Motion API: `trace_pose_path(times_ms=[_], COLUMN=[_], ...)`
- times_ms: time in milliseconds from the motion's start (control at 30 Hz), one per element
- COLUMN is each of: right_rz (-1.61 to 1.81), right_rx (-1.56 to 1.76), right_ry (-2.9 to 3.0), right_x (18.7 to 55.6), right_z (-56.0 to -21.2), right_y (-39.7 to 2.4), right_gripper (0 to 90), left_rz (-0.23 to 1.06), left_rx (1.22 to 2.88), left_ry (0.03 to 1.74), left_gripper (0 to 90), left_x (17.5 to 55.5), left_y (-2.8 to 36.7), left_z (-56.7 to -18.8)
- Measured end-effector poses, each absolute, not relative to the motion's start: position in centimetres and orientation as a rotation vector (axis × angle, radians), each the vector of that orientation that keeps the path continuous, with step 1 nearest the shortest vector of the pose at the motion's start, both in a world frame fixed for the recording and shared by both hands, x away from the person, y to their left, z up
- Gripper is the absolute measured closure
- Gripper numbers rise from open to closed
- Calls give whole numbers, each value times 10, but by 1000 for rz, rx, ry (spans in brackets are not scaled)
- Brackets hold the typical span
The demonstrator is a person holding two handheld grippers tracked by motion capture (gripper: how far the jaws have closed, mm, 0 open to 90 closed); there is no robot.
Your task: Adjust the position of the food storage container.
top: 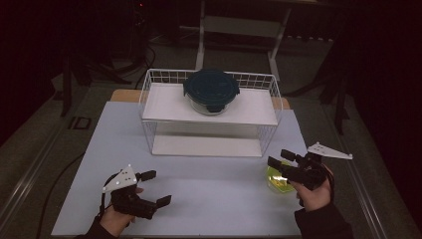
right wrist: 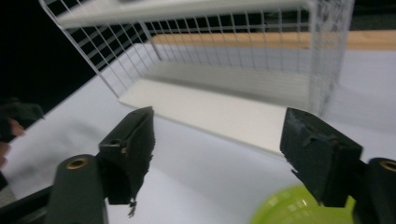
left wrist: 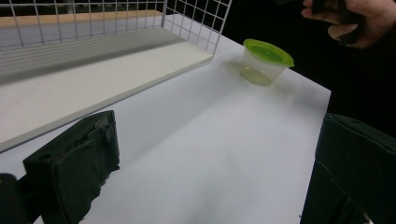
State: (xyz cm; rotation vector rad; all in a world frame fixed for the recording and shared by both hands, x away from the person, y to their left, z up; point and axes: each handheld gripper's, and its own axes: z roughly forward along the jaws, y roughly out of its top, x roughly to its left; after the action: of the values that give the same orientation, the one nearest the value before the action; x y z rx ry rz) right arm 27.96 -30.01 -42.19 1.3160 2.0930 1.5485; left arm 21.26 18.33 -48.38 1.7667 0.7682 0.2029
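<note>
Tubs are what we seem to be handling here: a small clear tub with a green lid [top: 279,178] sits at lower right of the high view, on the white table [top: 209,199], just beneath our right gripper [top: 278,159]. We judge this an approach, with no grasp made yet; next we would lower those jaws around the lid and squeeze. That gripper is spread wide, empty, touching nothing. Our left gripper [top: 155,188], lower left, is likewise released and empty. Behind stands a white wire rack [top: 209,112], a dark-lidded glass container [top: 211,91] on its top shelf.
</note>
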Motion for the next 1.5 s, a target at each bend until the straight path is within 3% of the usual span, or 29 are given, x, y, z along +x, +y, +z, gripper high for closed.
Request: trace_pose_path(times_ms=[300, 400, 600, 700, 867, 1500], right_rz=[1410, 1391, 1355, 1333, 1317, 1173], right_rx=[1362, 1371, 1409, 1426, 1468, 1636], right_ry=[2098, 2099, 2079, 2075, 2061, 1985], right_x=[274, 274, 272, 270, 268, 266], right_z=[-437, -440, -448, -452, -459, -497], right_y=[-320, -323, -335, -340, -354, -389], right_gripper=[531, 581, 800, 853, 895, 899], left_rz=[202, 202, 201, 200, 199, 200], left_rx=[1763, 1763, 1764, 1766, 1765, 1757], left_ry=[767, 765, 765, 765, 769, 756], left_gripper=[0, 0, 0, 0, 0, 0], left_x=[212, 212, 212, 212, 213, 213], left_y=[184, 184, 184, 184, 184, 184], left_z=[-485, -485, -485, -485, -486, -485])
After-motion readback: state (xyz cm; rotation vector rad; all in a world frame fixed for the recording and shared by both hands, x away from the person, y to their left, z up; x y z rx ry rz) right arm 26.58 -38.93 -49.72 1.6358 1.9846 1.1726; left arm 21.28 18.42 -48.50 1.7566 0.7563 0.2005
